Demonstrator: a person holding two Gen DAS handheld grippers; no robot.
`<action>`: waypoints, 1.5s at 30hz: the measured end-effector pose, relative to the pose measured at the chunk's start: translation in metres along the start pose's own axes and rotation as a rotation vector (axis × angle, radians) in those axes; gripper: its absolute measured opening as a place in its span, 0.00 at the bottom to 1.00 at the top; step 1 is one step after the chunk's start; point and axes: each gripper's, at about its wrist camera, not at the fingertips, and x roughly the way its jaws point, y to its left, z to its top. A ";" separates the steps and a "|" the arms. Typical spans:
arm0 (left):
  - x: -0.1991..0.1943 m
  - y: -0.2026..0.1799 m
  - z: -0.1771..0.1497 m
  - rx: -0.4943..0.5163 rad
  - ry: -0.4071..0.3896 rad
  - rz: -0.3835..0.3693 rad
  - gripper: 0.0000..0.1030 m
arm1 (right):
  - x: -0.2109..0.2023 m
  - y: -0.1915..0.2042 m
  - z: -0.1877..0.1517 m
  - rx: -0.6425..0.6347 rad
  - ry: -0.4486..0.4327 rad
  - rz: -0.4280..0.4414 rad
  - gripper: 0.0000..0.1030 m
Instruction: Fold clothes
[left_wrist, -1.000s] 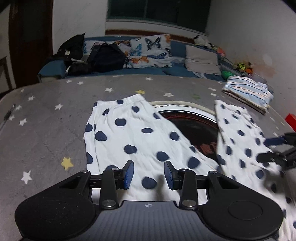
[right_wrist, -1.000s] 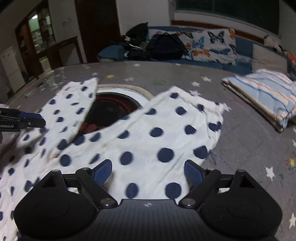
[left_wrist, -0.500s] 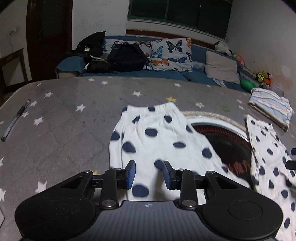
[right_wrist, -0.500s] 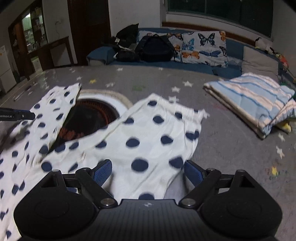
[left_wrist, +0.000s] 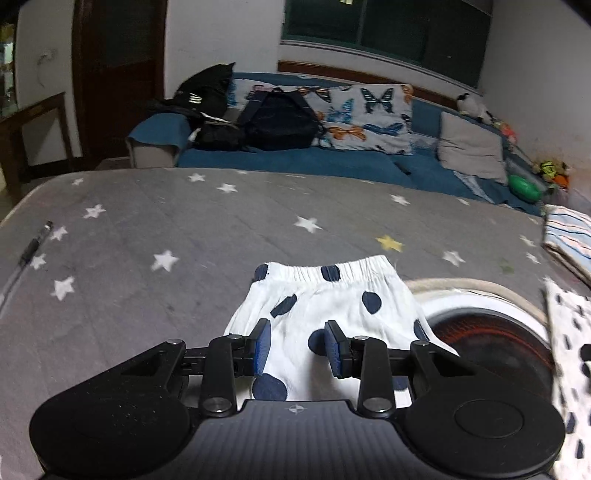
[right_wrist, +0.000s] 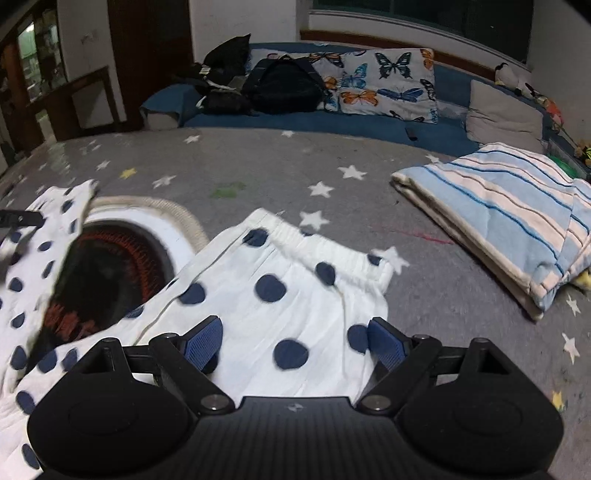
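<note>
Polka-dot pants (right_wrist: 280, 295) lie on a star-print worktop (left_wrist: 147, 221); left claw (left_wrist: 297, 347) and right claw (right_wrist: 295, 343) hover open above the fabric.

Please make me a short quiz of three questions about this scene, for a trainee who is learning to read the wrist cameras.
1. True or false: the right gripper is clamped shut on the polka-dot garment.
2. In the right wrist view, what lies on the table to the right of the garment? A) a folded striped blanket B) a pair of shoes C) a stack of plates
3. Fill in: the grey table cover is printed with small ____.

Key: 1 false, it is wide open above the cloth; 2 A; 3 stars.
</note>
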 end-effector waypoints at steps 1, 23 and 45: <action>0.001 0.001 0.001 0.000 -0.001 0.004 0.34 | 0.002 -0.002 0.002 0.004 0.000 -0.003 0.85; 0.033 -0.014 0.030 0.051 -0.021 0.045 0.41 | 0.033 -0.029 0.043 0.057 -0.008 -0.090 0.81; -0.118 -0.082 -0.084 0.201 0.026 -0.223 0.51 | -0.079 0.062 -0.073 -0.245 0.033 0.112 0.81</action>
